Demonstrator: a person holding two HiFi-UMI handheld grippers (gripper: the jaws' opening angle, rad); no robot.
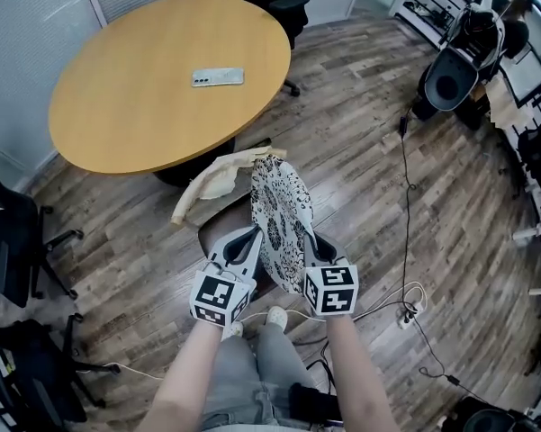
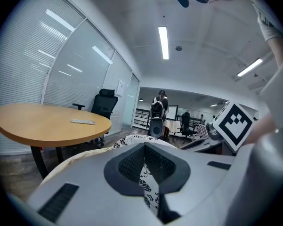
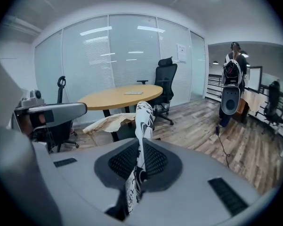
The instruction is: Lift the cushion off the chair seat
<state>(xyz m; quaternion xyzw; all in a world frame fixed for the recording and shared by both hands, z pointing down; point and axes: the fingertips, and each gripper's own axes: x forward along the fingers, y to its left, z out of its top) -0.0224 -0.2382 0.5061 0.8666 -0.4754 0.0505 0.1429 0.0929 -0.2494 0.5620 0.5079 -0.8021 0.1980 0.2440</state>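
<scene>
A black-and-white patterned cushion [image 1: 281,207] hangs on edge between my two grippers, above a dark chair seat [image 1: 221,229]. My left gripper [image 1: 252,244] is shut on the cushion's left edge, and its patterned fabric [image 2: 149,185] runs between the pads in the left gripper view. On the right edge my right gripper [image 1: 312,246] is shut as well. In the right gripper view the cushion [image 3: 143,119] stands up from the closed jaws of that gripper [image 3: 137,167]. A cream cloth [image 1: 214,180] lies draped over the chair beyond the cushion.
A round wooden table [image 1: 117,106] with a flat remote [image 1: 218,77] stands just beyond the chair. Black office chairs [image 1: 13,241] stand at the left and behind the table. Cables and a power strip [image 1: 407,311] lie on the wood floor at right, with equipment [image 1: 455,70] further back.
</scene>
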